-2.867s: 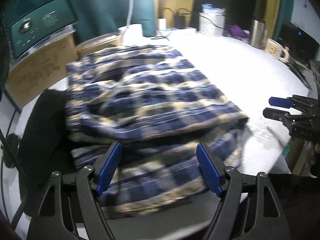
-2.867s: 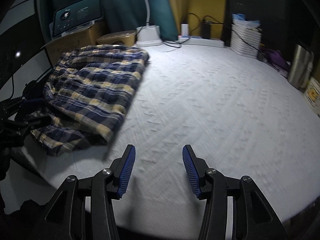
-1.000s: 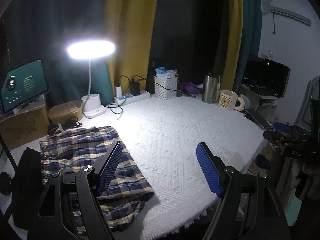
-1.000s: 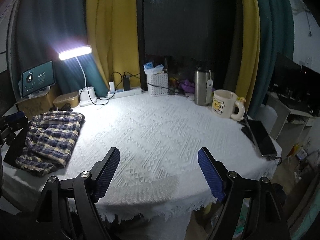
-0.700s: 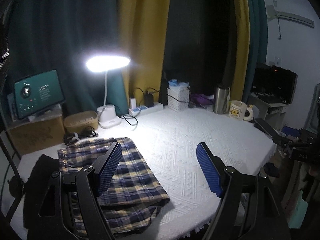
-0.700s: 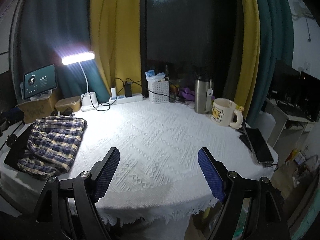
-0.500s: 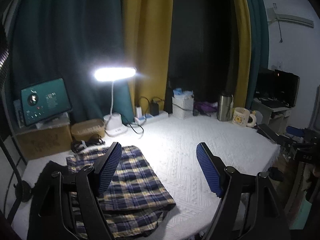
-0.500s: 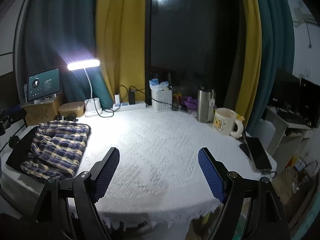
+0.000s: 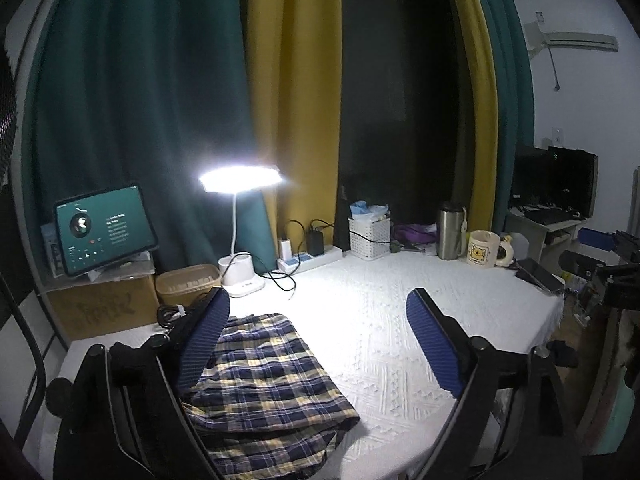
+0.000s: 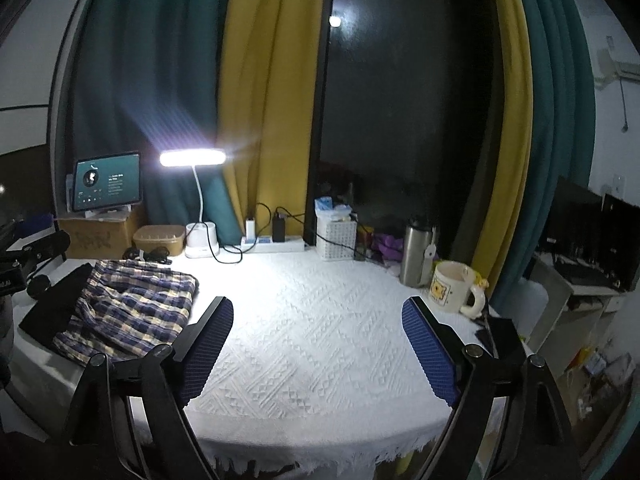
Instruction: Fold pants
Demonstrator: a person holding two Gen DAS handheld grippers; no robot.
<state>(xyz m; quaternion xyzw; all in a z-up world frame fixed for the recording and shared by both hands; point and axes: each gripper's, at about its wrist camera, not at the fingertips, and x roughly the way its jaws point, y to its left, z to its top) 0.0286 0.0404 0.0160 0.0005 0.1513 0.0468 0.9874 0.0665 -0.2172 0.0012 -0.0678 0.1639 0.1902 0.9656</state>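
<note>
The blue and yellow plaid pants (image 9: 260,380) lie folded at the left end of the white-clothed table (image 9: 380,320), partly over a black cloth (image 9: 120,360). My left gripper (image 9: 318,340) hovers above and short of them, jaws opening, with nothing between the blue pads. In the right wrist view the pants (image 10: 132,300) sit far left. My right gripper (image 10: 318,344) hangs over the table's (image 10: 320,320) near edge, jaws opening and empty. Each gripper shows at the edge of the other's view: the right gripper (image 9: 600,248) and the left gripper (image 10: 32,248).
Along the back stand a lit desk lamp (image 9: 240,180), a tablet (image 9: 104,228) on a cardboard box (image 9: 104,304), a tan container (image 9: 188,280), a power strip (image 9: 308,256), a white basket (image 9: 368,236), a steel tumbler (image 9: 450,232) and a mug (image 9: 484,248). A phone (image 9: 538,276) lies at the right edge.
Both grippers have risen and drawn back from the table, tilting upward so more curtain shows. Their jaws stand a little wider. The pants have stayed in place.
</note>
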